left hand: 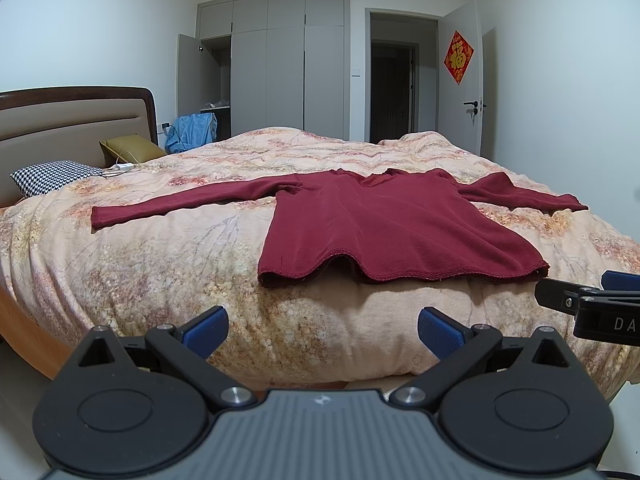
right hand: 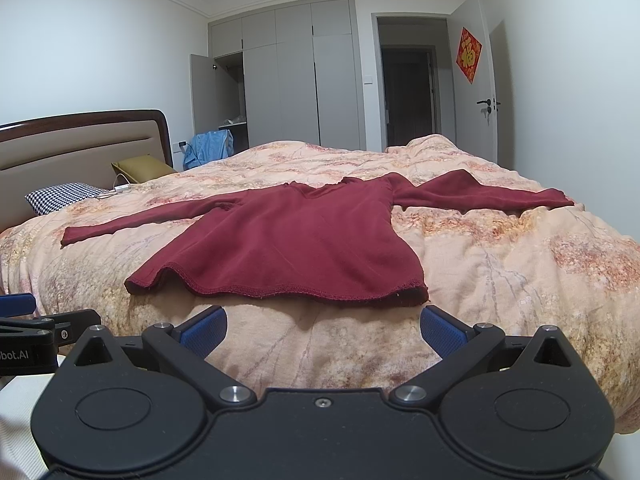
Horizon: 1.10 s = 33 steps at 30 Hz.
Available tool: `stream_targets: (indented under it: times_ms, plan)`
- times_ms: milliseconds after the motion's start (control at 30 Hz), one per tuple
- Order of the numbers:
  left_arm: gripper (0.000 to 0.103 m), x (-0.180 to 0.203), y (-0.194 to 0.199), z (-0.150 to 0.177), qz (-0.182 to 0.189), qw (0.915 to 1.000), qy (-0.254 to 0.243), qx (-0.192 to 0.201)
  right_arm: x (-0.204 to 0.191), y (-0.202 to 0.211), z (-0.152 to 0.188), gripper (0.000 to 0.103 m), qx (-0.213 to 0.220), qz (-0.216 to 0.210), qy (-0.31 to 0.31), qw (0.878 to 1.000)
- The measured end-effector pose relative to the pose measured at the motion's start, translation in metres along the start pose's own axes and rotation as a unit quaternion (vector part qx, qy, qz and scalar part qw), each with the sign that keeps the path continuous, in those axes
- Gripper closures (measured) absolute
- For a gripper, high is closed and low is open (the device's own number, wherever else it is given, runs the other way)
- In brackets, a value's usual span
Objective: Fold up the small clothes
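My left tongs (left hand: 322, 330) and right tongs (right hand: 323, 330) gape wide, empty. The red sweater (right hand: 296, 240) lies flat on the bed (right hand: 500, 264) ahead, sleeves spread crosswise, hem toward me, nearer my right.

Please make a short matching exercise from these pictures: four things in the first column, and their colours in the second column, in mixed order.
Things:
1. sweater
2. pillow by the headboard
3. garment near the wardrobe
4. pads on the left gripper fingers

Colours:
A. light blue
B. dark red
C. dark blue
D. black-and-white houndstooth

Pairs: 1-B, 2-D, 3-A, 4-C
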State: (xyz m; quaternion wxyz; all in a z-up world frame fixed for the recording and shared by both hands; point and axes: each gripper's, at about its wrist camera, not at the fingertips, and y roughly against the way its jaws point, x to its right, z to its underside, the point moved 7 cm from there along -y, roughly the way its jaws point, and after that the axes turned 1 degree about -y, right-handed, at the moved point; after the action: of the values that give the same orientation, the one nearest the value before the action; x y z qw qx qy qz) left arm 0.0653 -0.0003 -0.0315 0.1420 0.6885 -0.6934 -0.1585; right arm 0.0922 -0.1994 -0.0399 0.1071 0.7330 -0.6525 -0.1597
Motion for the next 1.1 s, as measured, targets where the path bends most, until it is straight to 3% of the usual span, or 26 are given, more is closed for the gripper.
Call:
stream_targets:
  times_ms: [833, 1100]
  plan:
    - [0.000, -0.002, 0.000, 0.000, 0.001, 1.0000, 0.002, -0.003, 0.001, -0.002, 0.004, 0.000, -0.006, -0.001, -0.001, 1.000]
    - [0.000, -0.011, -0.014, 0.006, -0.002, 0.9988, 0.029, -0.040, 0.012, -0.013, 0.005, 0.000, -0.050, 0.009, -0.025, 0.998]
